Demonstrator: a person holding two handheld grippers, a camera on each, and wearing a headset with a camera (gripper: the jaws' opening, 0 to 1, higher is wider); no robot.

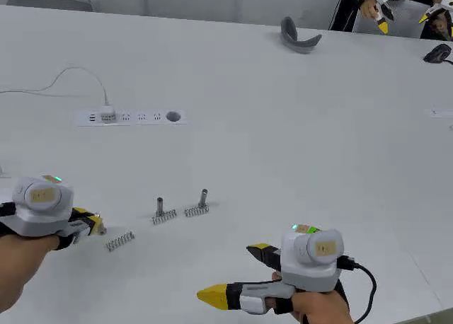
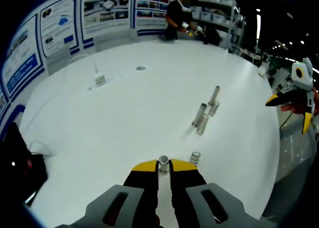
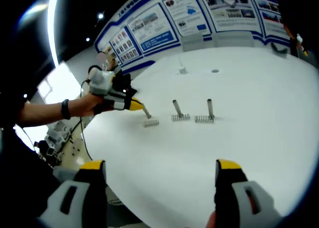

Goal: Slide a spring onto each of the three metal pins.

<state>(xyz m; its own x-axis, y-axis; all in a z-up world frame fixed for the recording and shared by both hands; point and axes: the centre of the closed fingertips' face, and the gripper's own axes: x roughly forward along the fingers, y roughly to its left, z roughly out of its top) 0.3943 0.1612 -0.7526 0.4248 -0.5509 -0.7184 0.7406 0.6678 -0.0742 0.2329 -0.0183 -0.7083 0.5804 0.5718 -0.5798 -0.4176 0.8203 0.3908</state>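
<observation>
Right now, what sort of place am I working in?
Probably a lab or workshop hall: a big white workbench, printed display boards along the wall, stocked shelves, and another person working at the far edge.

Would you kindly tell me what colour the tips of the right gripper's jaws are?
Yellow, on the right gripper; clearest in the right gripper view.

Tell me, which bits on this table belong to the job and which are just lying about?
Job: left gripper, shut on held pin; first standing pin; second standing pin; spring by the gripper; spring beside first pin; spring beside second pin.
Lying about: power strip; white cable; grey curved band; black object at table edge.
</observation>
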